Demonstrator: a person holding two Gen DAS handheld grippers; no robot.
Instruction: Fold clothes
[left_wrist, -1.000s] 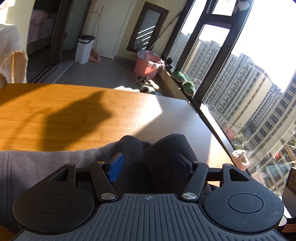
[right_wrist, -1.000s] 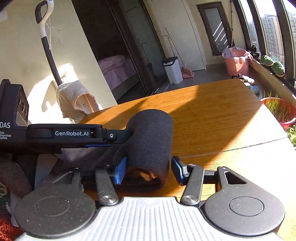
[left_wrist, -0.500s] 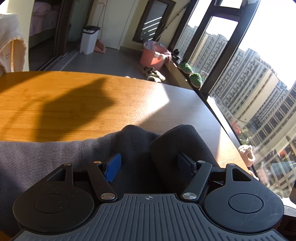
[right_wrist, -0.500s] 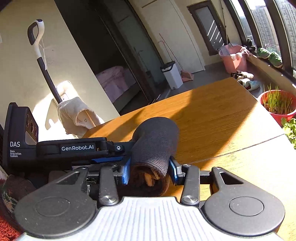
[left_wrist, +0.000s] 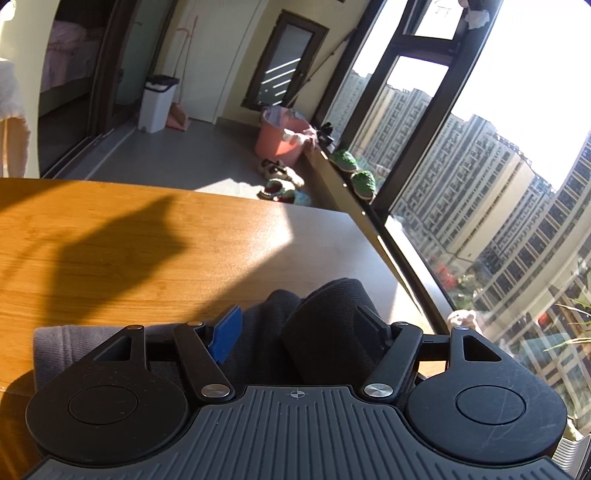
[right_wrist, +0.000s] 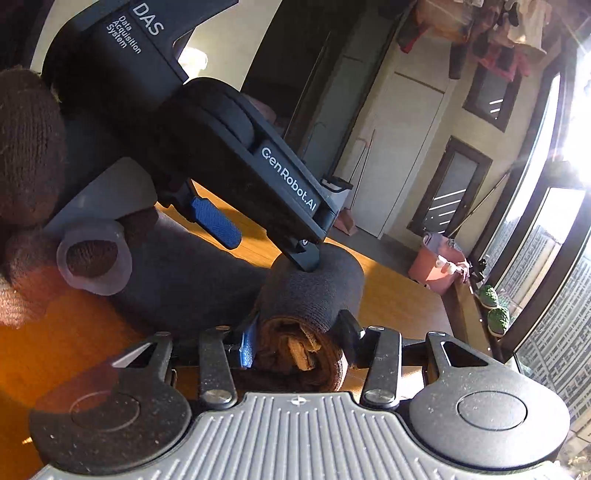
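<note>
Your right hand-held gripper (right_wrist: 295, 341), low in the frame's centre, clamps the open end of the rolled dark grey knitted garment (right_wrist: 310, 295), its jaws having just eased slightly wider. Your left hand-held gripper (left_wrist: 299, 325) straddles the roll's bulge on the orange wooden worktop (left_wrist: 129, 251), its pads spread either side rather than pinching the cloth.

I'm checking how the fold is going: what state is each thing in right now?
dark garment: one end rolled, lying on the table
right gripper: clamped on the garment's rolled end, jaws just opening slightly
left gripper: open over the garment, jaws just opened wider
white bin: lid shut
</note>
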